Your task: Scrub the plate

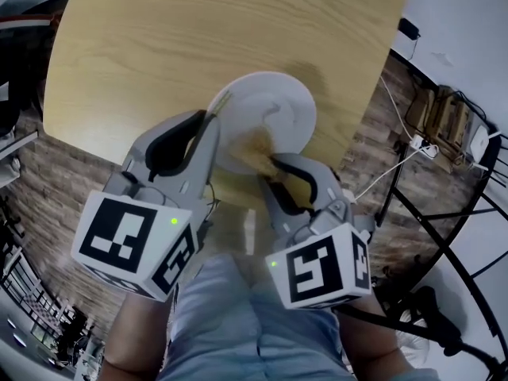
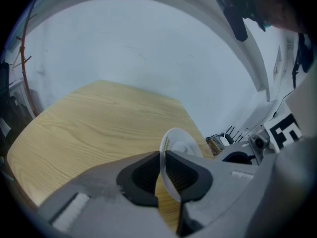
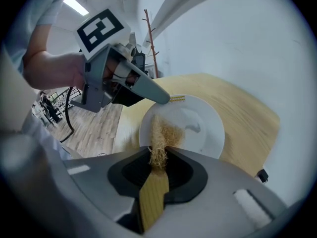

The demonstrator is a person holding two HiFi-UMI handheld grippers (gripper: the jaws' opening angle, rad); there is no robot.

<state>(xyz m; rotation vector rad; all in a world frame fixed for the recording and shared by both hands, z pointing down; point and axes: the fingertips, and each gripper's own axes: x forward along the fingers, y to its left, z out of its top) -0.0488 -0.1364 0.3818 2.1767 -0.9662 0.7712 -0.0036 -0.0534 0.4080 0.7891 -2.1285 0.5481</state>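
A white plate [image 1: 270,109] hangs tilted over the near edge of the wooden table [image 1: 159,54]. My left gripper [image 1: 213,124] is shut on its left rim. In the left gripper view the plate [image 2: 181,148] runs edge-on between the two dark pads, with my left gripper [image 2: 162,175] clamped on it. My right gripper [image 1: 274,169] is shut on a brush [image 1: 258,143] with a flat wooden handle. In the right gripper view its straw bristles [image 3: 161,138] press on the near part of the plate [image 3: 198,128], just past my right gripper [image 3: 157,170]. The left gripper [image 3: 158,97] holds the far rim there.
The round table's edge curves close under the plate. A person's legs in jeans [image 1: 238,316] are below the grippers. Cables and a power strip [image 1: 421,145] lie on the plank floor at the right, by a black metal frame [image 1: 444,213]. A coat rack [image 3: 148,38] stands by the wall.
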